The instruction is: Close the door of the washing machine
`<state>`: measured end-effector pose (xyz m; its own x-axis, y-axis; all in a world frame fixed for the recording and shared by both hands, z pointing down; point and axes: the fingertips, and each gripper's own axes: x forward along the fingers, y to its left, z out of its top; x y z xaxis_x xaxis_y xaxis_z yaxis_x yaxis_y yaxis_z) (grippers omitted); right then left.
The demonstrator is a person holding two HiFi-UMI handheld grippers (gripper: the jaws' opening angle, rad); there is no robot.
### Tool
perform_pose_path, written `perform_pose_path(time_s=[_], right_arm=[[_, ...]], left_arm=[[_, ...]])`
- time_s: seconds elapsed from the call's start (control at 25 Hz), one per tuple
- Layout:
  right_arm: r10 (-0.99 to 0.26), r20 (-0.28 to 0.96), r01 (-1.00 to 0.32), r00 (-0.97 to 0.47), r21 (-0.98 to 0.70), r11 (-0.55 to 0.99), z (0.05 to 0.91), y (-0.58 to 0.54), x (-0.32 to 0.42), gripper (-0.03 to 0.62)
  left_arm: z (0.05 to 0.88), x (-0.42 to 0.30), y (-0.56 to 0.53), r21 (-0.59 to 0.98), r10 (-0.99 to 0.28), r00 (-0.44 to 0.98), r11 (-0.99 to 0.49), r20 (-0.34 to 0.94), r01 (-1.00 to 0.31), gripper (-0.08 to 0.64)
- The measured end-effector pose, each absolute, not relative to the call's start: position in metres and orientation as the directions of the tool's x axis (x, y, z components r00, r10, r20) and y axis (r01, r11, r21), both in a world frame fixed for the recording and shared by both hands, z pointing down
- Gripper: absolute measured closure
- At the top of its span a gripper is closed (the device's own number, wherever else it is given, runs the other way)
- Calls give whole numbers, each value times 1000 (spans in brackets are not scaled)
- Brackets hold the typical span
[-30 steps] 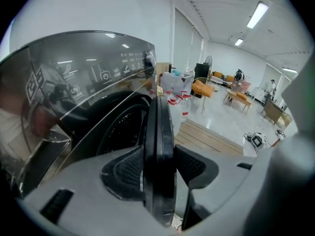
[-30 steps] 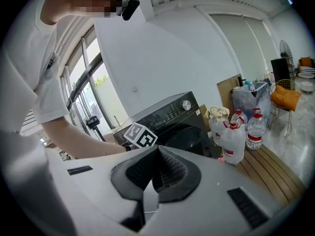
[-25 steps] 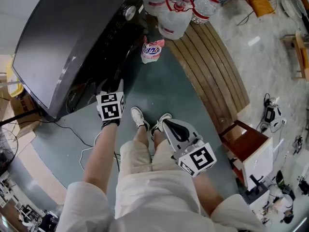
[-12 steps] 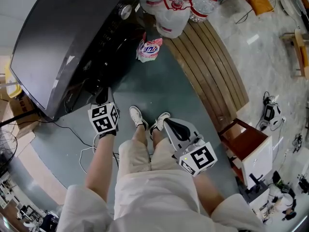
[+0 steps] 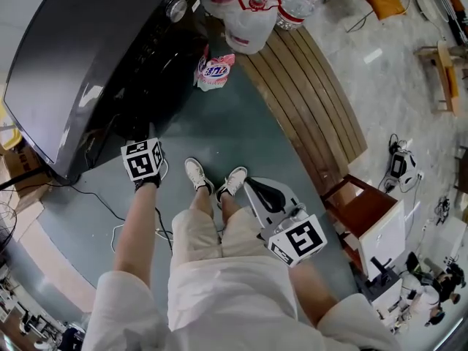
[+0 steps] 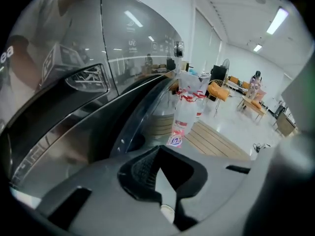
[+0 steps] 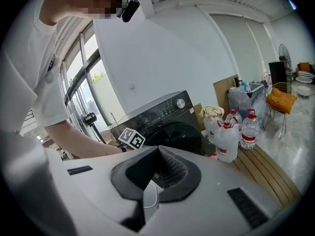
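The dark washing machine (image 5: 88,64) fills the upper left of the head view. In the right gripper view its round door (image 7: 179,134) looks to lie flat against the front. The left gripper view shows the door's curved glass edge (image 6: 133,117) close by on the left. My left gripper (image 6: 158,150) hangs just in front of the machine, its marker cube (image 5: 142,161) near the lower corner. Its jaws have just been closing and now meet with nothing between them. My right gripper (image 5: 254,186) stays back over the person's right leg, shut and empty, aimed at the machine (image 7: 162,119).
A pink detergent bag (image 5: 212,70) lies on the green floor by the machine. Large water bottles (image 5: 248,20) stand on a wooden slatted platform (image 5: 307,86). A brown stool (image 5: 362,210) sits at right. A cable (image 5: 102,203) trails left of the person's shoes (image 5: 194,174).
In the head view my left gripper has drawn back from the machine's front, down and to the left. The right gripper has kept its place.
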<state>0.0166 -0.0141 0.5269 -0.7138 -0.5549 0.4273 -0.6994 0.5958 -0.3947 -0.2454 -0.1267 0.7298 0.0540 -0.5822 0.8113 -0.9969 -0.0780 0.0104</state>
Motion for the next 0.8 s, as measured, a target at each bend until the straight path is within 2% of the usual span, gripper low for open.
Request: perform_pose_path(time_s=[0.4, 0.56, 0.8], right_arm=[[-605, 390, -720, -694, -357, 595, 488, -18, 22, 594], [-631, 359, -725, -688, -323, 607, 455, -27, 22, 594], [-654, 310, -723, -690, -271, 635, 412, -32, 14, 594]], left_arm=[[719, -260, -111, -47, -546, -11, -53, 838, -997, 555], [689, -244, -116, -26, -568, 26, -84, 823, -996, 555], [632, -213, -121, -23, -638, 119, -210, 761, -977, 555]])
